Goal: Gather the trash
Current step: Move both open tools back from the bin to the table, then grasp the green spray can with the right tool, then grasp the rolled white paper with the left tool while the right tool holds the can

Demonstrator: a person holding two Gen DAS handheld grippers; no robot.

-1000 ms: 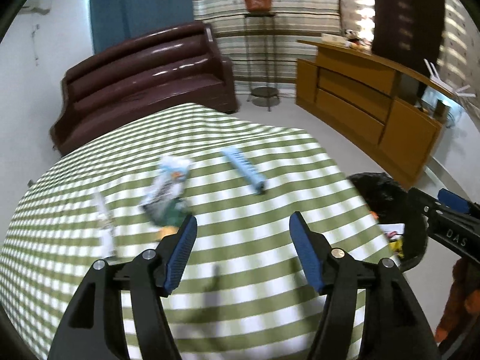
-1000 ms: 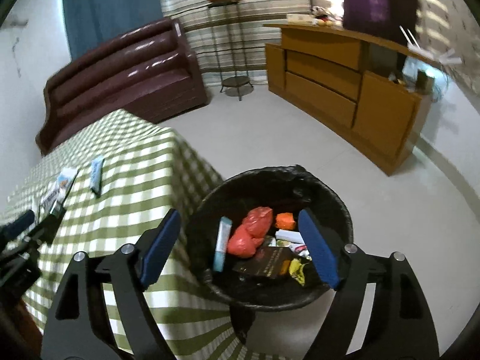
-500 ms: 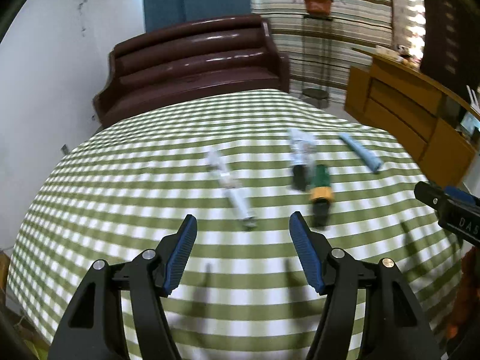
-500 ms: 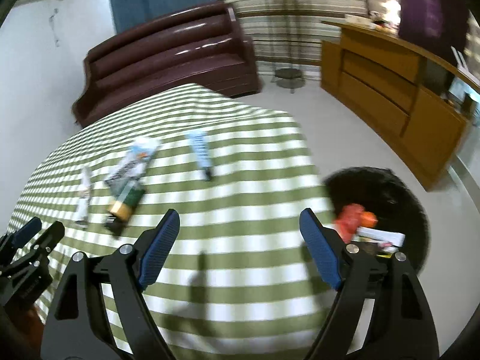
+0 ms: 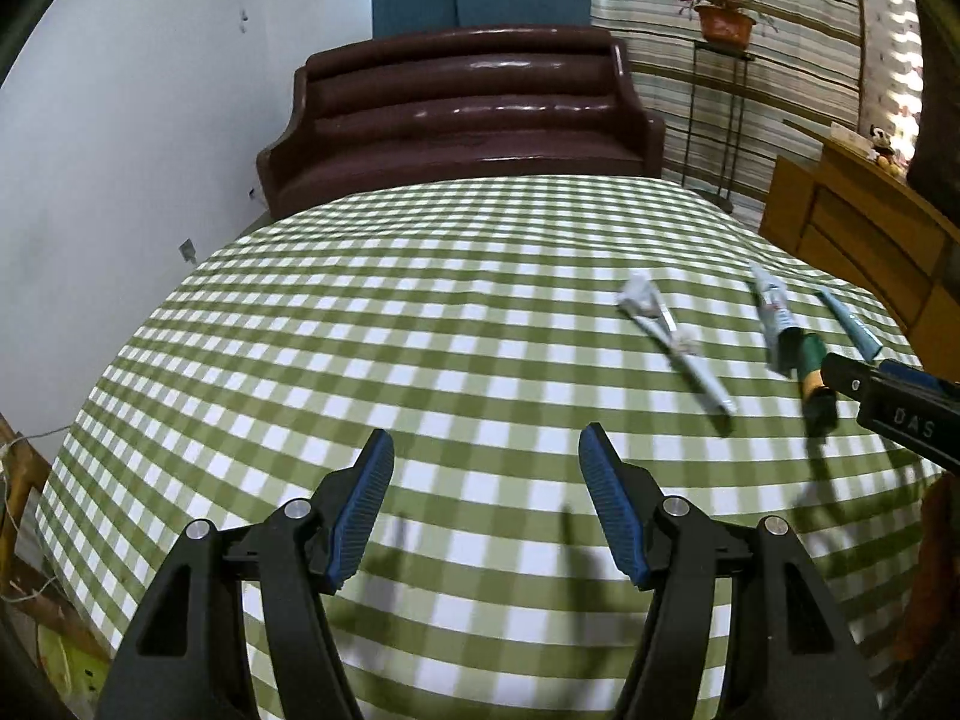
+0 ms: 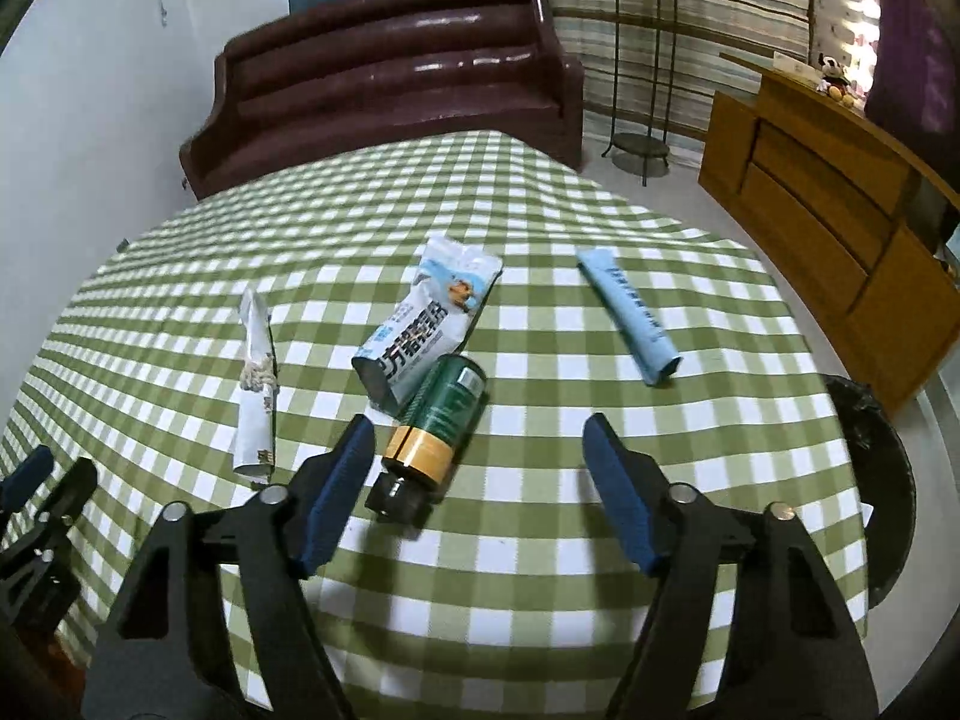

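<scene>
**Ana:** Right wrist view looks down on a table under a green-and-white checked cloth [image 6: 540, 540]. The right gripper [image 6: 477, 456] is released, nothing between its blue pads; its jaws have just been closing in a little. Which piece of trash sits closest to it?

**Ben:** A green bottle [image 6: 447, 408] with a gold band and black cap, lying on its side. Its cap end lies just beyond the left-hand pad, a little inside the gap, apart from it. Its long axis runs from that cap up and to the right, slanting away from the claw rather than squarely across the gap.

**Ana:** What else lies there?

**Ben:** A white-and-blue carton [image 6: 429, 327] touches the bottle's far end. A knotted white wrapper [image 6: 257, 384] lies further left, a pale blue tube [image 6: 630, 315] further right. The black-lined bin [image 6: 876, 480] stands beside the table at the right edge.

**Ana:** And the other hand?

**Ben:** In the left wrist view, the left gripper [image 5: 486, 504] is also released and empty, hovering over bare cloth. The wrapper [image 5: 672, 339] and bottle [image 5: 813, 372] lie well off to its right. I judge the right hand nearer the bottle; a small shift left would centre it.
</scene>
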